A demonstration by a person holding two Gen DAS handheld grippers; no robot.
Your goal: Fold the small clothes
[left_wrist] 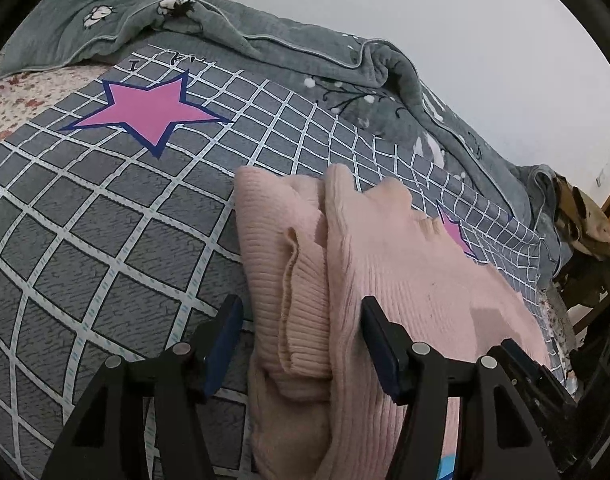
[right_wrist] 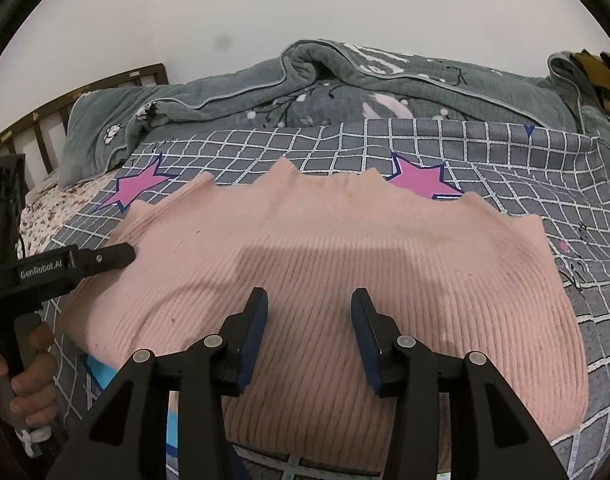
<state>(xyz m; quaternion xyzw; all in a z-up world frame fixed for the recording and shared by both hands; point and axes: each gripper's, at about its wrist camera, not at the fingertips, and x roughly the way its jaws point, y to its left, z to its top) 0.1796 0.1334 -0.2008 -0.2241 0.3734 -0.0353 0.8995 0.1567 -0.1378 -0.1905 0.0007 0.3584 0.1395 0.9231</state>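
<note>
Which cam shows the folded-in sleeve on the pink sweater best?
Left wrist view. The sleeve lies folded along the pink sweater, cuff edge and ribbing clear between the open left gripper fingers. The right wrist view shows only the sweater's broad ribbed body; the sleeve isn't visible there.

Pink ribbed sweater (right_wrist: pixel 345 248) (sleeve folded across one side) flat on the checked bedsheet (left_wrist: pixel 105 208)

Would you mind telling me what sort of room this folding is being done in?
Most likely a bedroom: the pink sweater lies on a bed with a grey grid sheet, a rumpled grey quilt sits along the wall, and a slatted wooden headboard stands at one end.
</note>
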